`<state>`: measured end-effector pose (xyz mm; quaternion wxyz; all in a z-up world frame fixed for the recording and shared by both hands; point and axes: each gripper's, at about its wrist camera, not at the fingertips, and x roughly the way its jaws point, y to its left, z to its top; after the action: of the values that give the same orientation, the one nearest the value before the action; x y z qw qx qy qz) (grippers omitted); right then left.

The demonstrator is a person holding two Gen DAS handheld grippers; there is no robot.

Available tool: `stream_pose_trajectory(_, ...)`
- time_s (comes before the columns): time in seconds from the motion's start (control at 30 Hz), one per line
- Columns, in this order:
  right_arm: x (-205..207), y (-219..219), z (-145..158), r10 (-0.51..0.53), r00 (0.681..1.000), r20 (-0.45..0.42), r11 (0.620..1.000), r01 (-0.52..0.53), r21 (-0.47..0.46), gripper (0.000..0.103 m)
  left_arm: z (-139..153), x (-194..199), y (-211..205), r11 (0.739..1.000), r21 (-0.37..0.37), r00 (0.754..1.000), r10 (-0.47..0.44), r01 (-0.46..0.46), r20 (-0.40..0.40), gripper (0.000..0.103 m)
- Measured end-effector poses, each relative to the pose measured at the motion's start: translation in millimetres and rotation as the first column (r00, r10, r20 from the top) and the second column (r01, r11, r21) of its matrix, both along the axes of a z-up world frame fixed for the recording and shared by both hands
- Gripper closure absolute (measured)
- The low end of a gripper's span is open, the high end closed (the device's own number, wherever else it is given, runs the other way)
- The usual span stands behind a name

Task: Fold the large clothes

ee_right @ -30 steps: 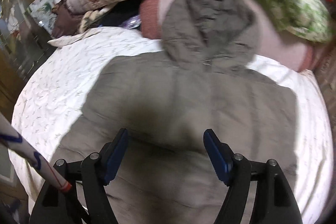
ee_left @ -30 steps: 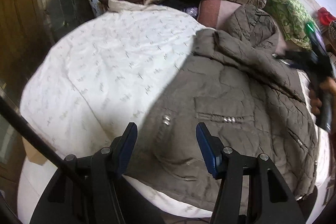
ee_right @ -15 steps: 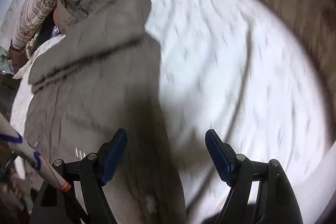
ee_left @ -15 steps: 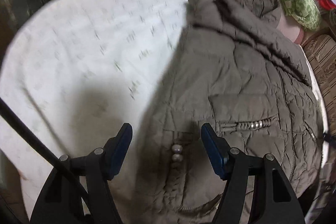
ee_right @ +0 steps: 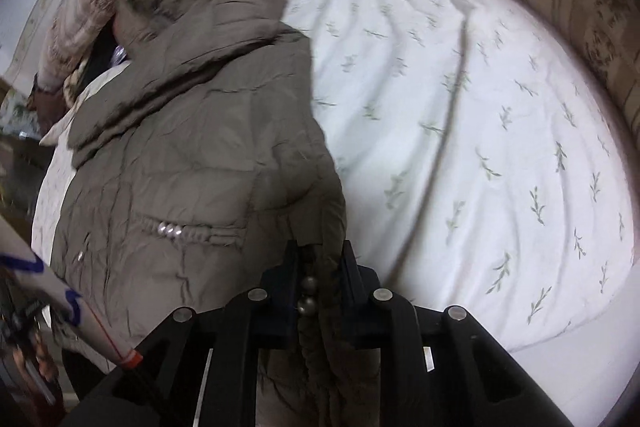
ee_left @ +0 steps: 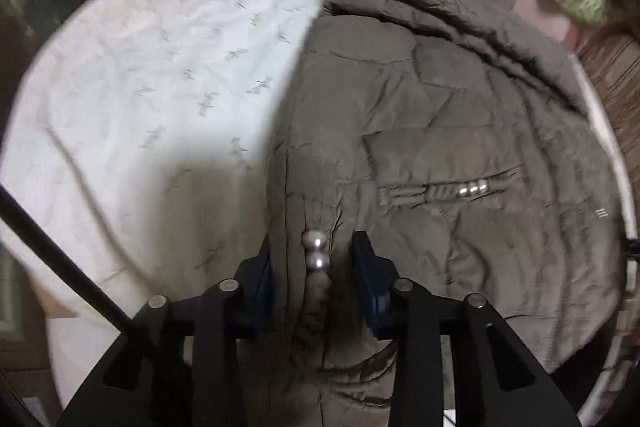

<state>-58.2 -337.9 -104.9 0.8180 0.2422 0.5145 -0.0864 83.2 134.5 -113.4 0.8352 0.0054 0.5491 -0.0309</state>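
On the white leaf-print bedsheet (ee_right: 460,99), both grippers, left (ee_left: 316,263) and right (ee_right: 318,267), have just closed onto the olive quilted padded jacket's (ee_left: 440,115) near hem.

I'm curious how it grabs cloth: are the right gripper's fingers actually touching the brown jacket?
Touching. In the right wrist view, the right gripper has just closed, and both fingers press a bunched fold of the jacket between them.

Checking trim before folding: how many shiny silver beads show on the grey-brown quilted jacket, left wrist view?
5. Two silver beads stacked between the jaws of the left gripper; three lie in a row on the quilted jacket's pocket slit, further right. Folds may hide more.
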Motion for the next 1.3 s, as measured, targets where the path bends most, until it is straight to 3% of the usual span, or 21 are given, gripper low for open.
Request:
stream_pose_trajectory(0.1,-11,-4,4,-0.044,0.998,0.034,0.999,0.044,-0.005,0.061,16,-11,0,0.999,0.043,0.999,0.023,-0.024,0.033,0.065)
stream_pose_trajectory(0.2,-28,-2,25,-0.068,0.994,0.087,0.995,0.074,-0.072,0.052,45,-26,6,0.997,0.056,0.994,0.055,-0.061,0.098,0.064)
stream_pose_trajectory(0.3,-43,5,56,-0.064,0.985,0.160,0.986,0.088,-0.143,0.049,80,-37,7,0.991,0.109,0.978,0.061,-0.084,0.199,0.055)
stream_pose_trajectory(0.37,-48,14,79,-0.038,0.975,0.217,0.986,0.072,-0.151,0.046,99,-40,3,0.987,0.135,0.966,0.046,-0.083,0.255,0.054)
stream_pose_trajectory(0.5,-42,46,116,0.046,0.952,0.304,0.987,0.004,-0.161,0.034,120,-40,-14,0.995,0.092,0.957,0.008,-0.036,0.288,0.046)
stream_pose_trajectory(0.67,-21,88,133,0.090,0.940,0.330,0.983,-0.030,-0.183,0.034,128,-41,-44,0.995,0.056,0.952,-0.091,0.078,0.292,0.042)
stream_pose_trajectory(0.8,-26,104,144,0.075,0.932,0.354,0.989,-0.023,-0.149,0.034,134,-34,-68,0.989,0.048,0.943,-0.147,0.139,0.297,0.042)
stream_pose_trajectory(0.9,-35,110,157,0.088,0.928,0.361,0.985,-0.026,-0.173,0.032,143,-28,-83,0.982,0.015,0.932,-0.183,0.188,0.314,0.042)
stream_pose_trajectory(1.03,-40,110,171,0.071,0.927,0.368,0.979,0.006,-0.203,0.030,161,-22,-103,0.967,-0.029,0.904,-0.226,0.253,0.362,0.041)
stream_pose_trajectory(1.17,-33,108,194,0.053,0.919,0.392,0.988,0.009,-0.157,0.030,174,-13,-123,0.961,0.002,0.873,-0.252,0.277,0.418,0.041)
stream_pose_trajectory(1.3,-20,116,208,0.052,0.916,0.399,0.986,0.017,-0.169,0.028,173,2,-131,0.956,-0.004,0.860,-0.263,0.294,0.437,0.041)
